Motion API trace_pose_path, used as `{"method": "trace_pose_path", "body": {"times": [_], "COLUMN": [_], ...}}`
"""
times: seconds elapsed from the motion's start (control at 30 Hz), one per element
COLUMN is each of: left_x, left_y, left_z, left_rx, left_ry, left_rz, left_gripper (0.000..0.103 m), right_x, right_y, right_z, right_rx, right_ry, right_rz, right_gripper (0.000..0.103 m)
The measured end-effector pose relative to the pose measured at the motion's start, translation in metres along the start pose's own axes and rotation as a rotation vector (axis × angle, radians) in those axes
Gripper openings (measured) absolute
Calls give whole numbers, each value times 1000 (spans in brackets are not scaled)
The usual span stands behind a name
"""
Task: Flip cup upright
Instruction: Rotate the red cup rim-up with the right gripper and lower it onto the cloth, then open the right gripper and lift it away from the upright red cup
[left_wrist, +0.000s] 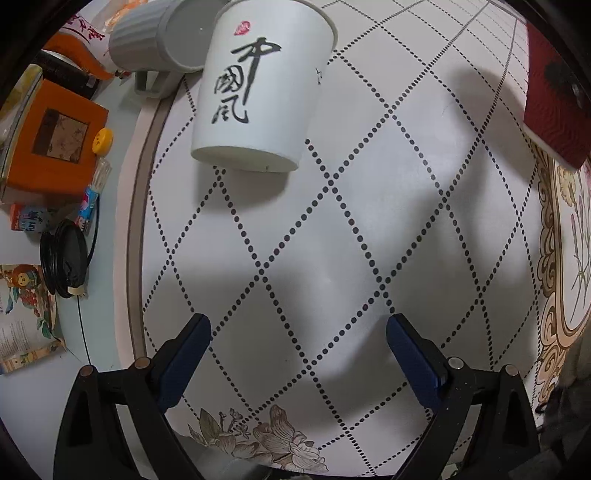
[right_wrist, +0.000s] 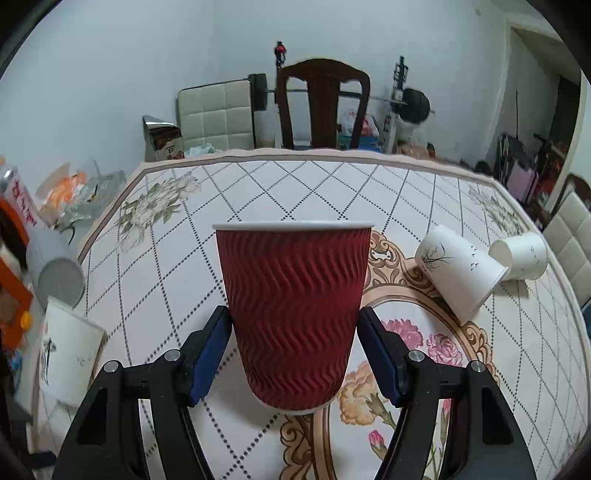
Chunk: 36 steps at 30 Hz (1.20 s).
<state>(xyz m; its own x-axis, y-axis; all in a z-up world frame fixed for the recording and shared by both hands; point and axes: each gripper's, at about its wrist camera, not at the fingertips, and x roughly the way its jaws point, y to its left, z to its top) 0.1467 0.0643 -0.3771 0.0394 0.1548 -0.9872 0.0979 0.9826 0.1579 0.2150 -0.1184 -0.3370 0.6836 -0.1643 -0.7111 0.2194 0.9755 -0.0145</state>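
A dark red ribbed paper cup (right_wrist: 293, 314) stands upright, mouth up, between the blue pads of my right gripper (right_wrist: 293, 350), which is shut on its lower half. Its edge shows at the right in the left wrist view (left_wrist: 554, 107). A white paper cup with black calligraphy (left_wrist: 255, 88) stands upright on the table, well ahead of my left gripper (left_wrist: 299, 354), which is open and empty above the tablecloth. The same cup shows at the far left in the right wrist view (right_wrist: 68, 354).
Two white paper cups (right_wrist: 461, 275) (right_wrist: 521, 254) lie on their sides at the right. A grey ribbed mug (left_wrist: 155, 40) lies on its side behind the white cup. An orange box (left_wrist: 55, 147), a cable coil (left_wrist: 62, 258) and packets crowd the left edge. A chair (right_wrist: 323, 103) stands beyond the table.
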Motion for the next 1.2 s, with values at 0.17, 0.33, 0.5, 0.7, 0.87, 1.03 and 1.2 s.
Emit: {"method": "trace_pose_path", "body": {"times": [0.17,0.33,0.5,0.7,0.87,1.03,1.2], "left_x": [-11,-35,-74,-129,-184,-237,-290], "left_y": [1,0,-7,-2,-1,-3,3], "left_z": [-10,-21,-40,-40,-60,-88,-117], "left_rx": [-5,13,14,-4,-28,-31,-61], "left_ry": [-41,-96,-171,-275,-392,-498,-601], "left_rz": [-5,-6,-12,-15,-24,-19,-33], "left_gripper": [97,97,97,97,97,98,101], "right_x": [-13,-25,-57,-104,-164,-234,-299], "right_y": [-3,-10,-29,-51,-70,-89,-104], "right_z": [-18,-34,-43,-34,-23,-8,3], "right_rx": [-1,13,63,82,70,54,41], "right_ry": [44,133,160,181,148,110,66], "right_rz": [20,26,-5,-56,-79,-95,-98], "right_gripper": [73,76,85,102,103,103,103]}}
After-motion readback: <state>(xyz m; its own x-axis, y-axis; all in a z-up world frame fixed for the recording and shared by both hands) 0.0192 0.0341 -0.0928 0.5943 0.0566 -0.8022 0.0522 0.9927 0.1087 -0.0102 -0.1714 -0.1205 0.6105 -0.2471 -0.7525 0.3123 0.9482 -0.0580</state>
